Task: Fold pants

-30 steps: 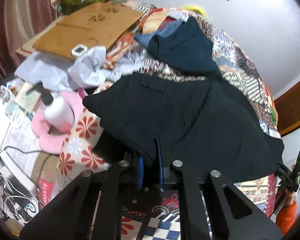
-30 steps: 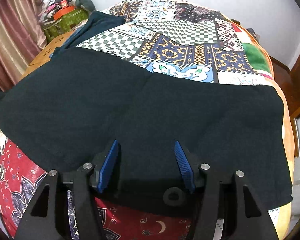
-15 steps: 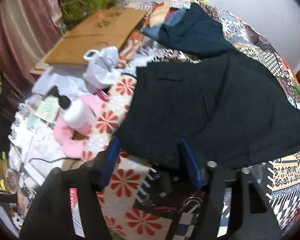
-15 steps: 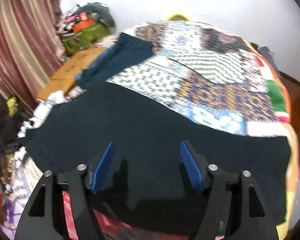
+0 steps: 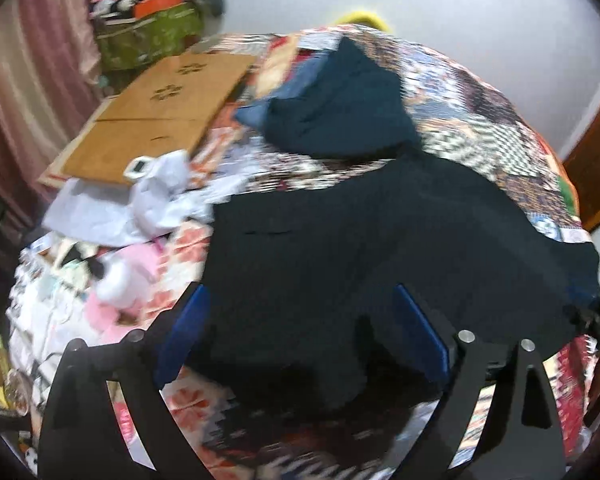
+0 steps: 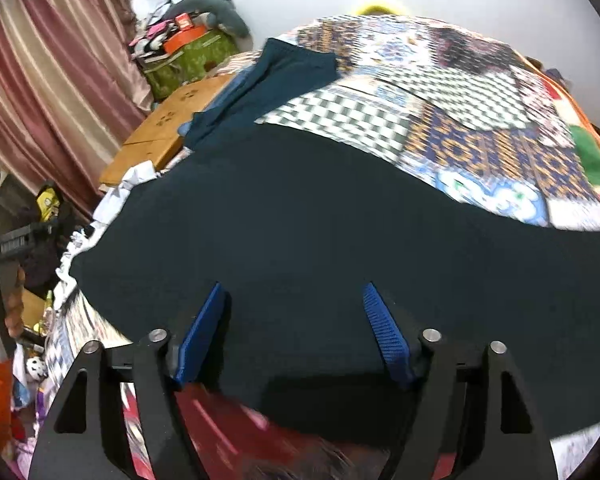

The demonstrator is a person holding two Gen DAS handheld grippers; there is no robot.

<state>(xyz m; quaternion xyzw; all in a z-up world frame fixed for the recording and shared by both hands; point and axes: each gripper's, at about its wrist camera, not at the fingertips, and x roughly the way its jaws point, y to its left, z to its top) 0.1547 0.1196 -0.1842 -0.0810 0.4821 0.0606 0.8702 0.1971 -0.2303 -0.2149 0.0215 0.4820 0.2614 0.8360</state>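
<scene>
Quilt (image 6: 480,128) beyond pants (image 6: 320,220) open; clutter (image 5: 112,248), cardboard (image 5: 160,116) crowd left edge.

Left gripper (image 5: 300,332) and right gripper (image 6: 296,332), jaws seemingly spread.

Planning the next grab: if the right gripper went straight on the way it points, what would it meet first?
Probably the dark pants. The open right gripper points across them, and they fill the space between and ahead of its fingers. Depth is unclear, though.
</scene>
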